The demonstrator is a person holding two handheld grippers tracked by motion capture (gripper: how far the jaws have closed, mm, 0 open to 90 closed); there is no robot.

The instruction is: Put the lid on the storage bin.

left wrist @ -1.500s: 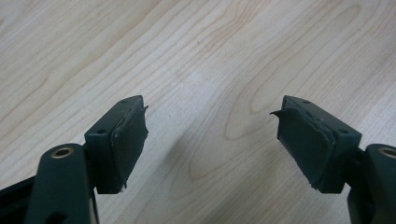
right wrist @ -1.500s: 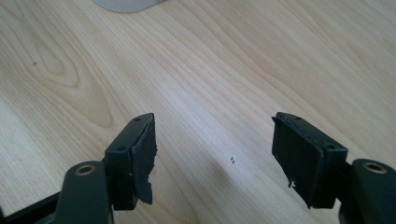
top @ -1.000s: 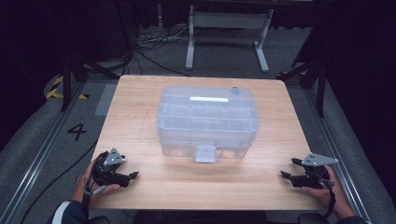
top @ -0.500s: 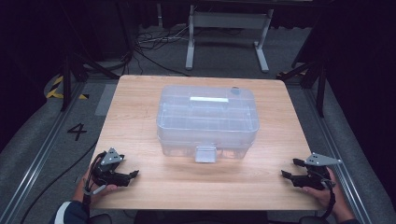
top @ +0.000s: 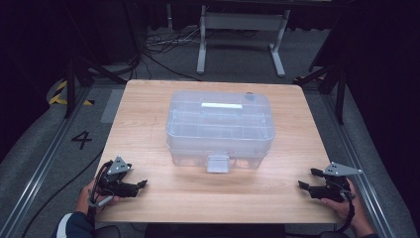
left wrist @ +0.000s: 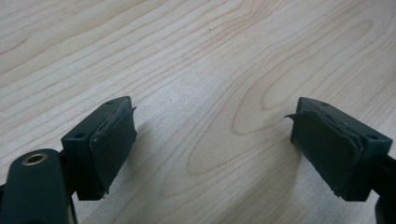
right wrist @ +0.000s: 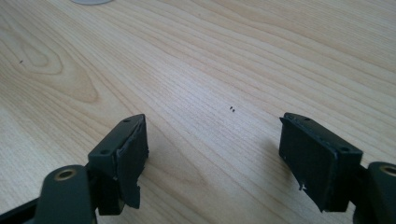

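- High view: a clear plastic box [top: 220, 128] sits in the middle of the wooden table [top: 148, 114]. Its lid is on, and a small latch [top: 218, 163] hangs on the front wall, facing the person.
- The left gripper [top: 136, 186] rests near the table's front left corner. The box lies at about 1 o'clock from it.
- The right gripper [top: 303, 185] rests near the front right corner. The box lies at about 11 o'clock from it.
- The box's long side runs from 9 o'clock to 3 o'clock, so each gripper faces one end. Both look about as far from the box, and well apart from it.
- Left gripper view: the two black pads [left wrist: 112, 140] stand wide apart with nothing between them, just bare wood.
- Right gripper view: its pads [right wrist: 130, 154] are spread wide too, and hold nothing.
- A big number "4" [top: 81, 140] is painted on the floor at the table's left. A white label [top: 222, 105] lies on the lid; I cannot read any words on it.
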